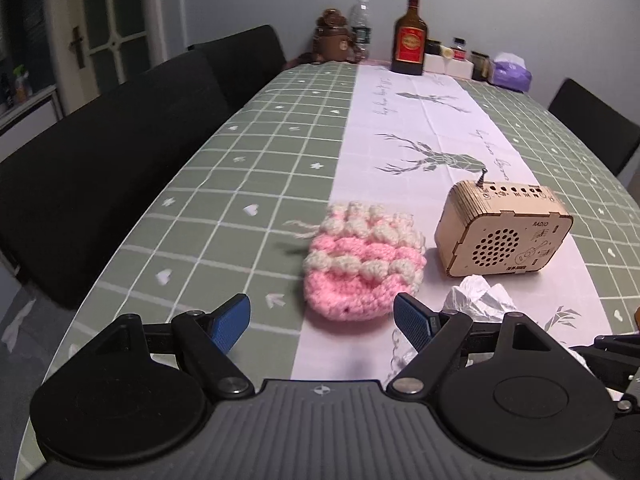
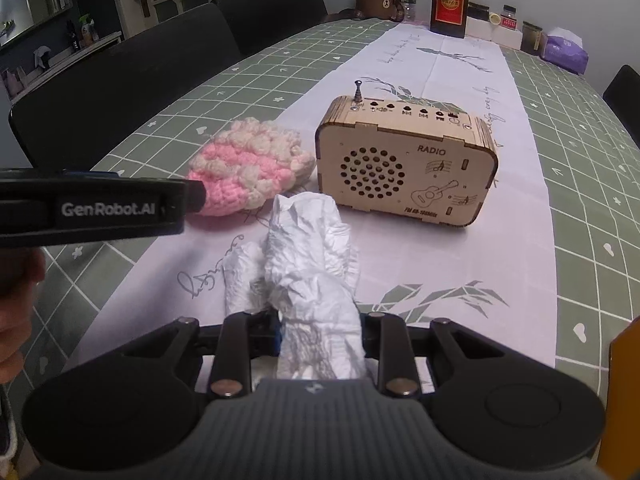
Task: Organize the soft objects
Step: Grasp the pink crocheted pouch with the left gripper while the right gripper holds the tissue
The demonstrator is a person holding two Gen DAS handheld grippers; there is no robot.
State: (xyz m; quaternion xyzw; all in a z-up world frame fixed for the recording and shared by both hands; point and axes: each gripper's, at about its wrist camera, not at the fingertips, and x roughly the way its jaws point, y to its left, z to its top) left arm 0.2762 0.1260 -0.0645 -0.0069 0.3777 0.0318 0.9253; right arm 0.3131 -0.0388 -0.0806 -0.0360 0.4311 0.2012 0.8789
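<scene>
Across the long surface [image 1: 256, 168] runs a green checked cloth with a white deer-print runner down its middle, and the wooden radio [image 2: 406, 160] stands on that runner. Far behind the radio, at the wall end, stands a brown bottle [image 1: 409, 34] with a red label. Just left of the radio lies the pink and cream crocheted pouch [image 1: 360, 264], flat on the edge of the runner, close to the radio; whether they touch cannot be told. Nearer than the radio, the left claw [image 1: 322, 322] hovers with its blue pads spread wide apart, the pouch lying just ahead of the gap and touching neither pad. In front of the radio, the crumpled white tissue [image 2: 310, 264] stands up from the right claw [image 2: 320, 340], which is clamped on its lower end.
</scene>
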